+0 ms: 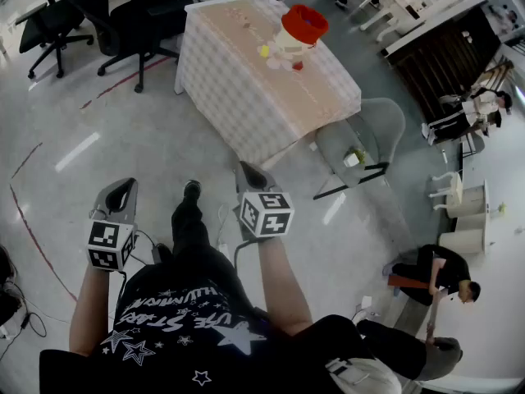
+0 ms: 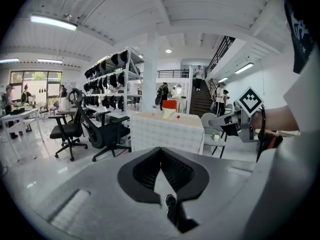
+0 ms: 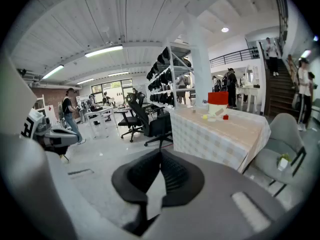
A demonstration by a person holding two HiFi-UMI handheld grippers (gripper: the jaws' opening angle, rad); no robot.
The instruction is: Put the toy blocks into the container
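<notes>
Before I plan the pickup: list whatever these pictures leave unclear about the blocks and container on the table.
1. Block count: the small yellow toy block and small red toy block are specks in every view; others may hide behind the red-topped pale plastic container.
2. Container's inside: too small in all three views; open or lidded, cannot tell.
3. Checked-cloth table behind the container: blocked in both gripper views.

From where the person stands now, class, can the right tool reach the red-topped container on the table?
Probably not yet. The right tool is held by the body, while the red-topped container stands on the table across open floor. Nothing blocks the path; the person must walk closer first.
</notes>
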